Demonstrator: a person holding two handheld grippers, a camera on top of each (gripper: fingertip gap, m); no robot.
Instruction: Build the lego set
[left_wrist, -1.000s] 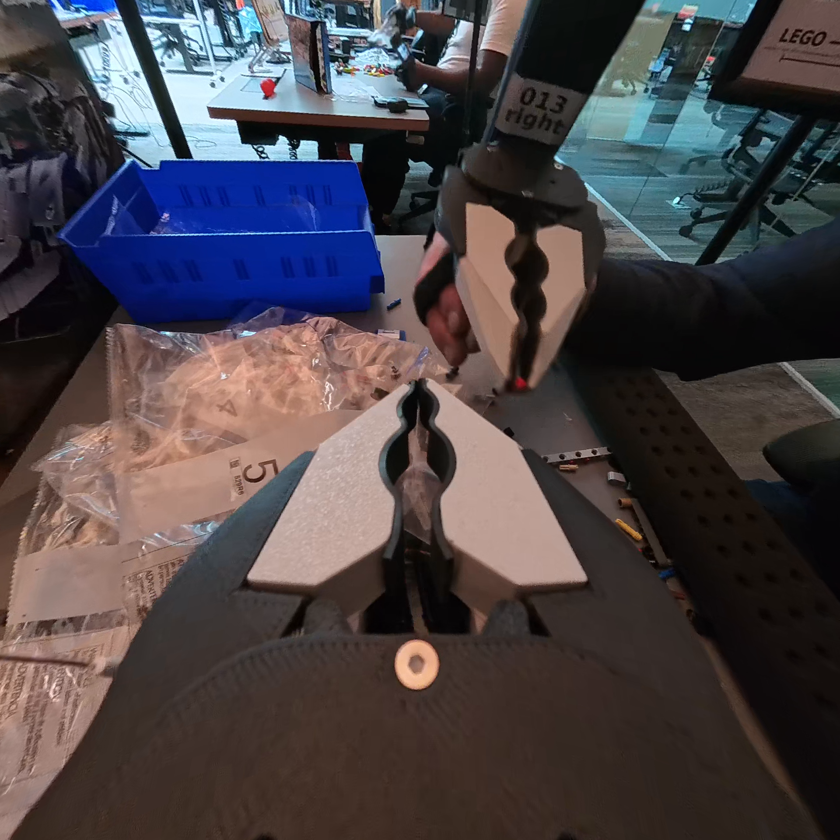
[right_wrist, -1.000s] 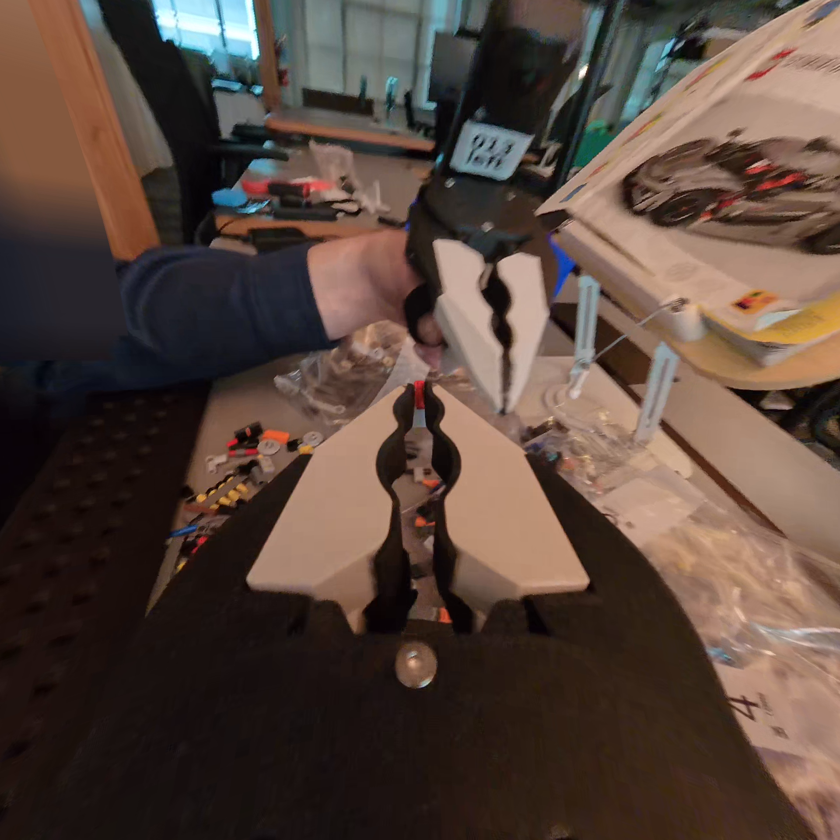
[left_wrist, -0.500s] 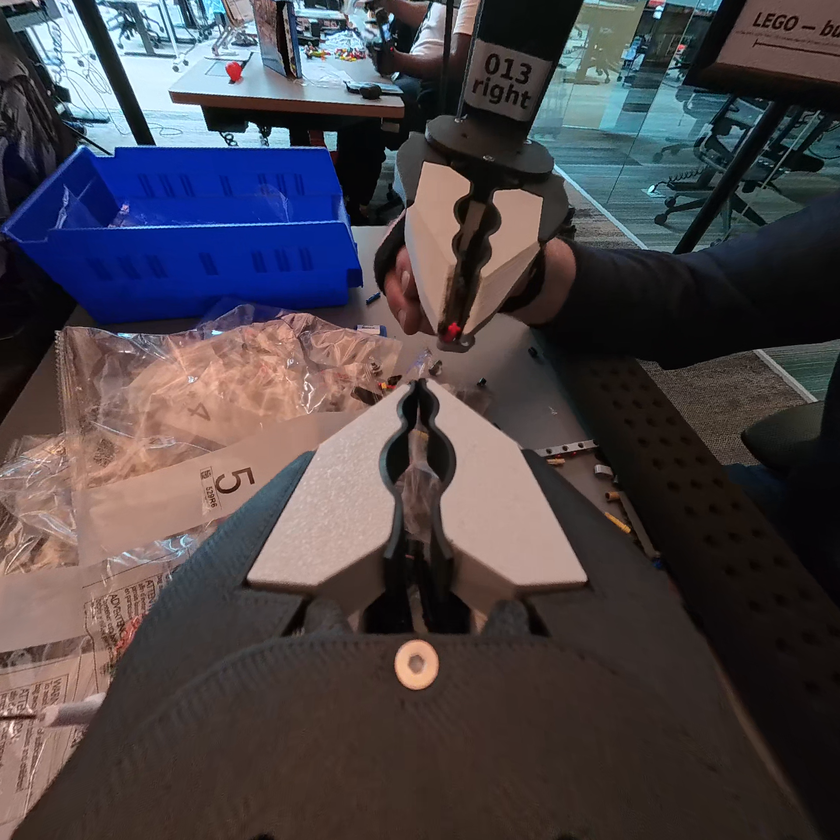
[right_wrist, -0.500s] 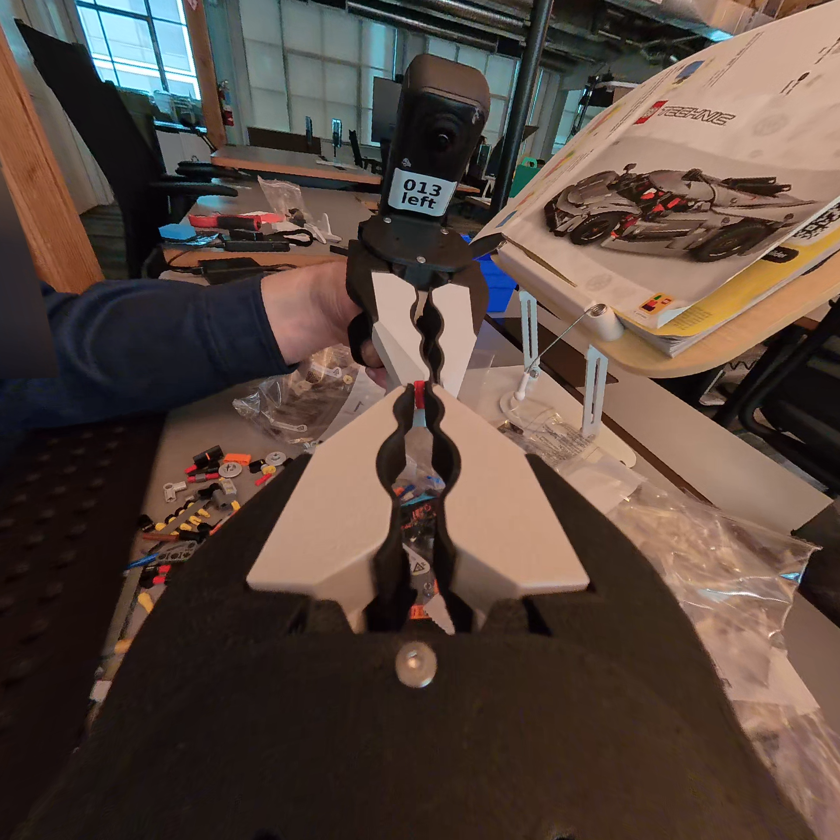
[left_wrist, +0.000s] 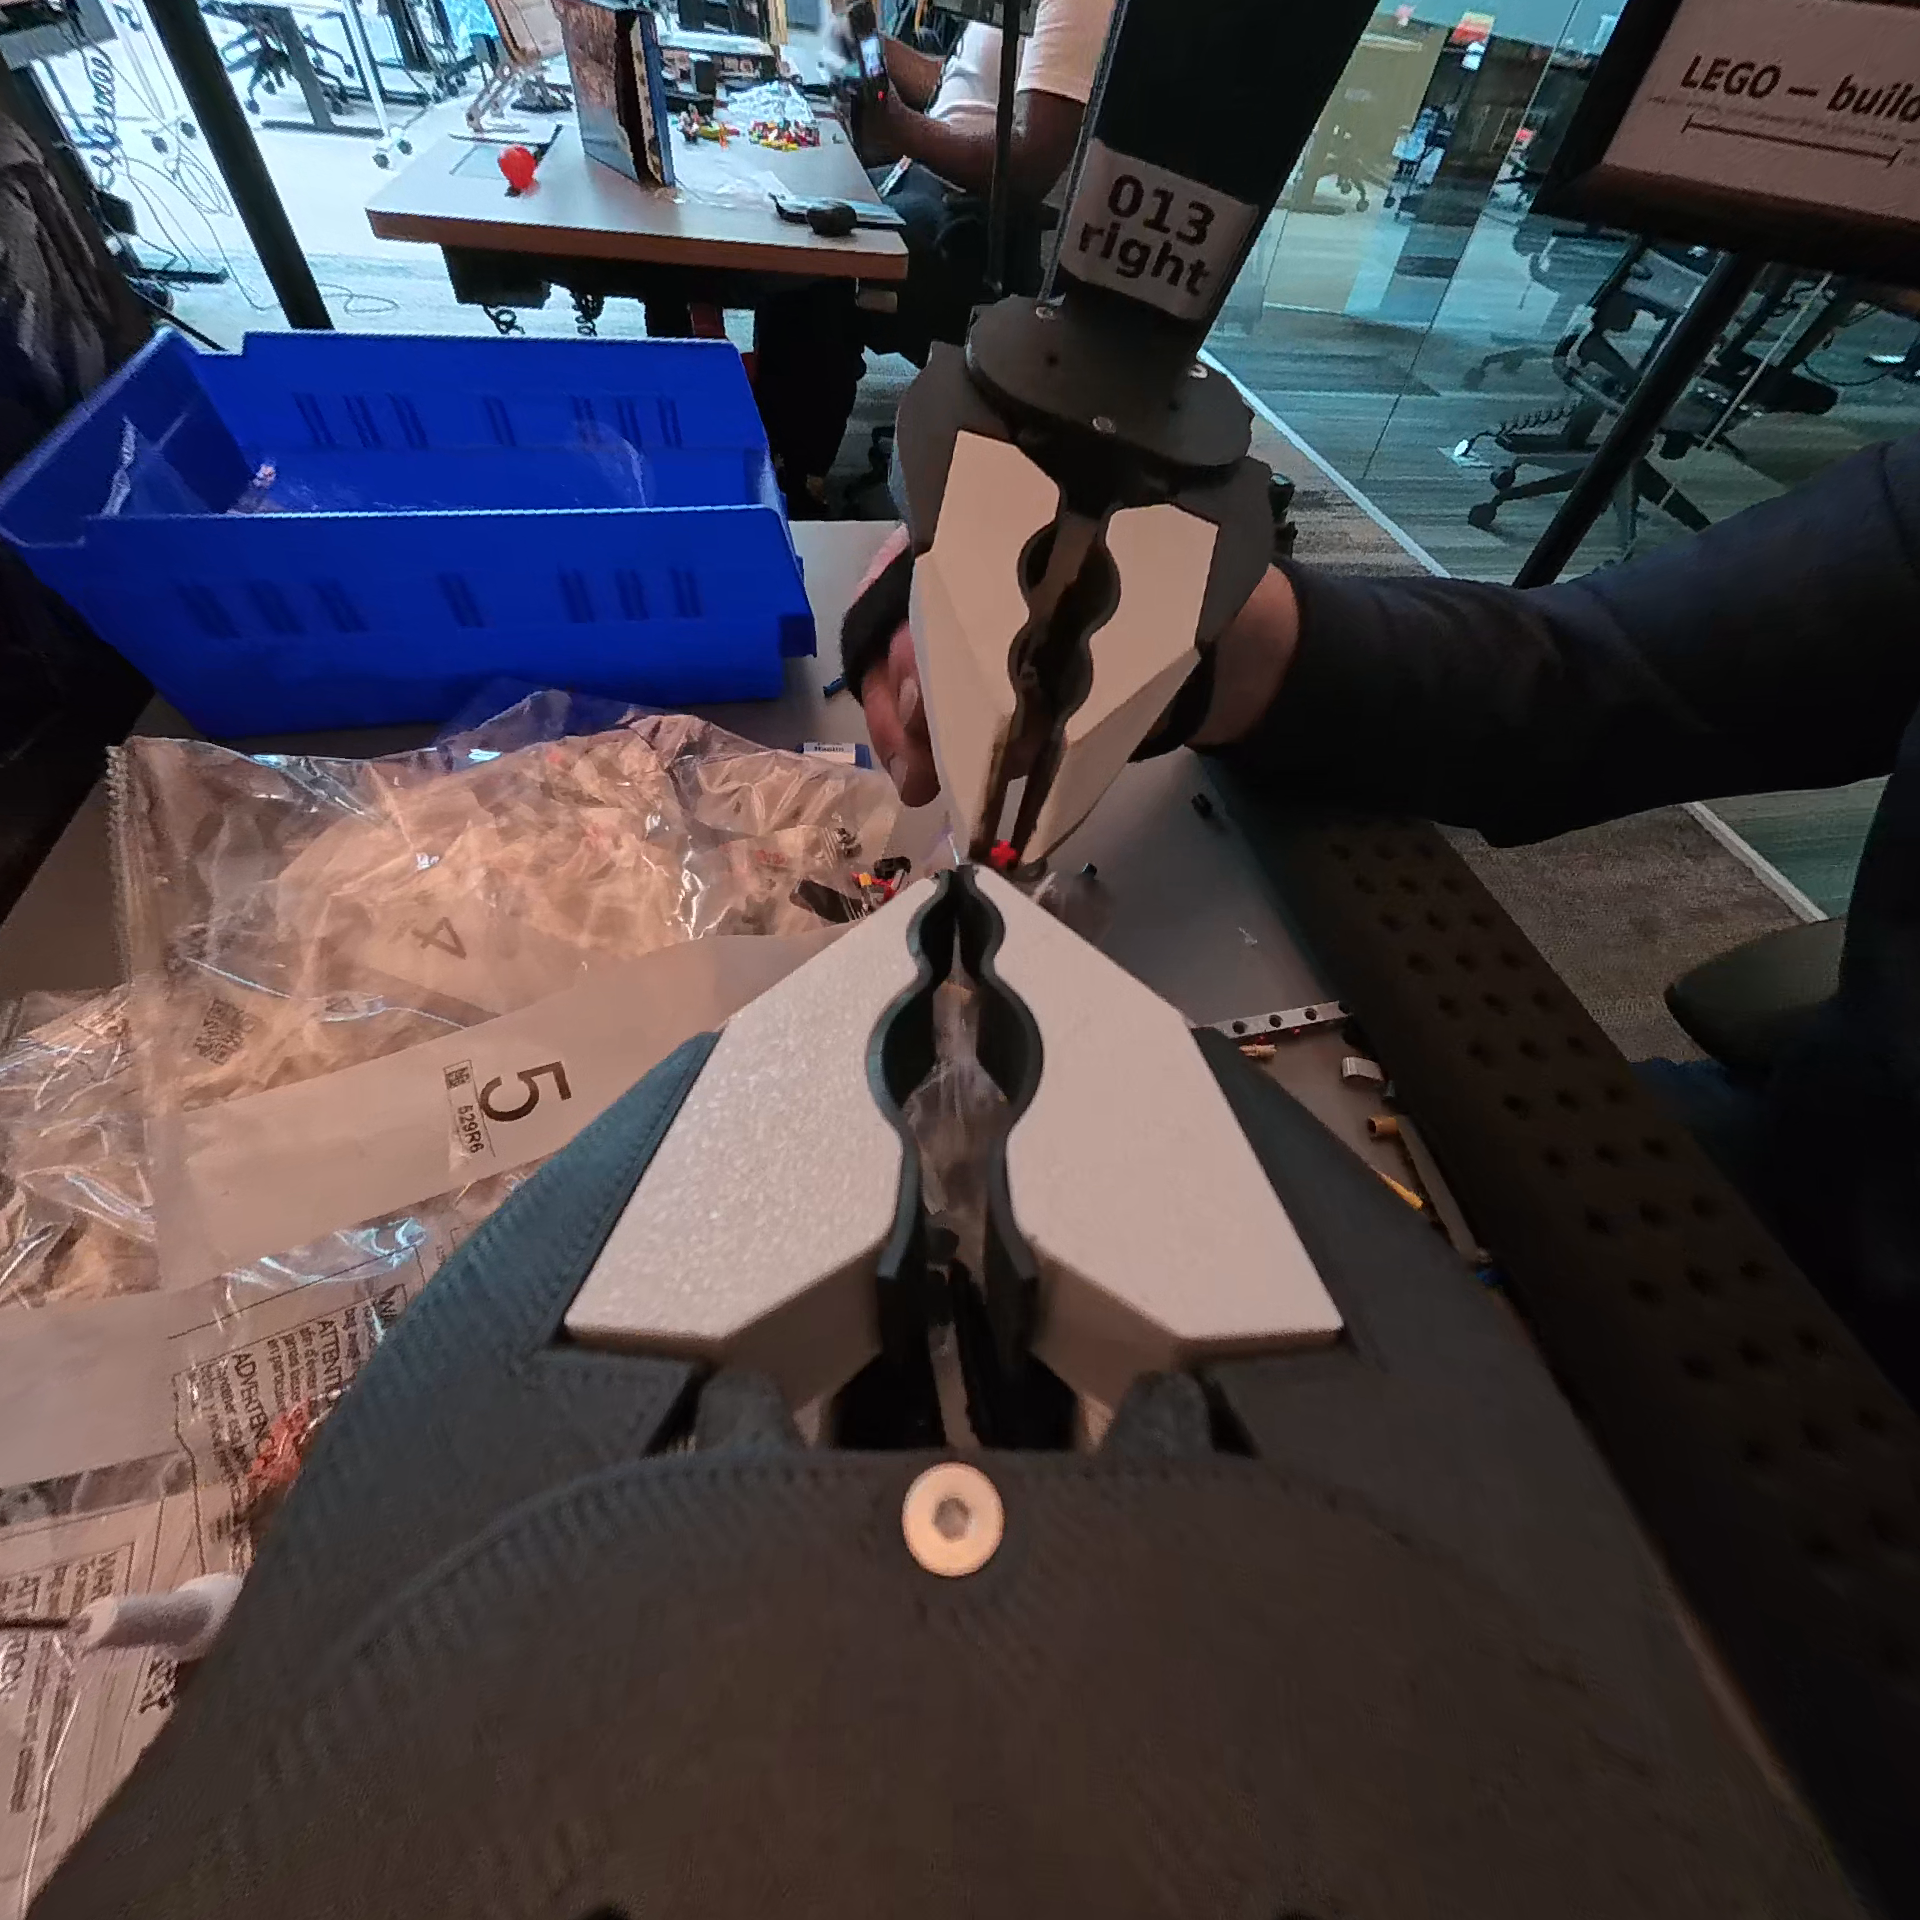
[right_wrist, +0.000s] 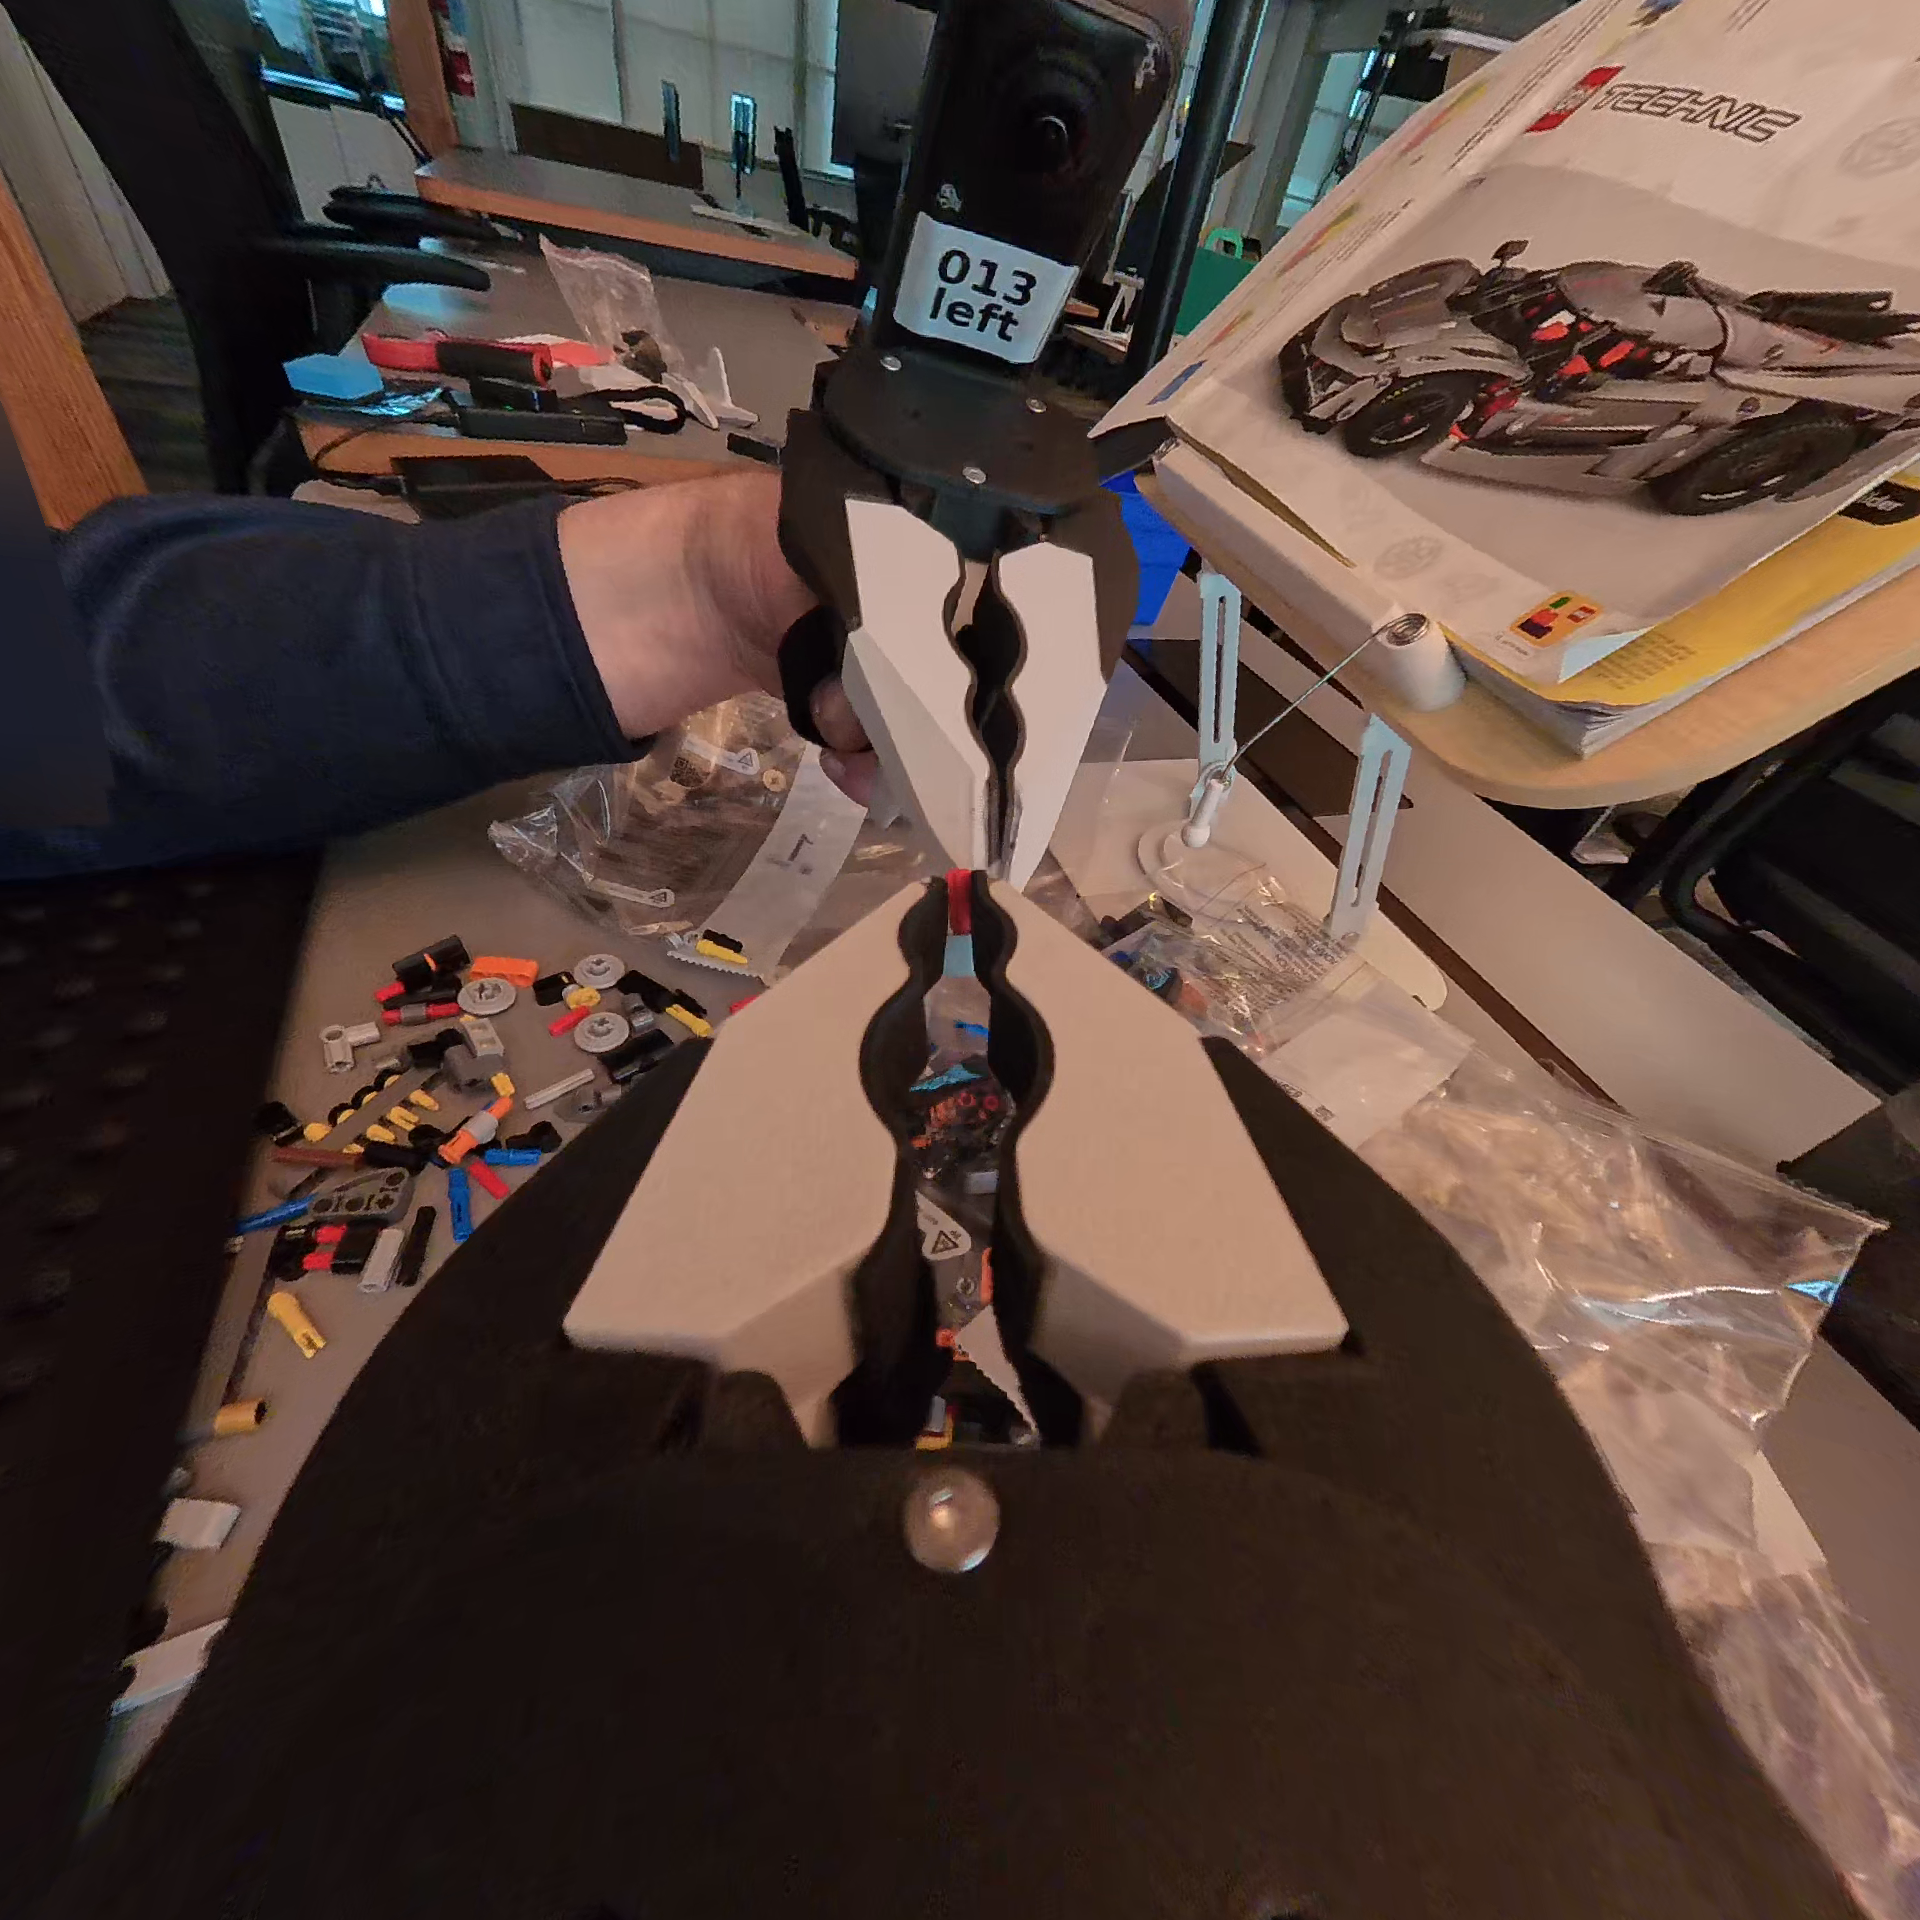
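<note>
Grippers meet tip to tip: right gripper (right_wrist: 961, 902), closed on a red pin (right_wrist: 958, 900) lying along its fingers, faces the closed left gripper (right_wrist: 995, 847) at twelve o'clock, apparently pinching clear plastic.

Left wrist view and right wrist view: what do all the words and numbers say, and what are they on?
I don't read writing out; these carry it:
White sticker above the right claw, which pinches a red piece.
White sticker above the left claw.
White strip on a clear bag.
Booklet with a car picture.
Sign, top right.
Bag small print: too small.
</note>
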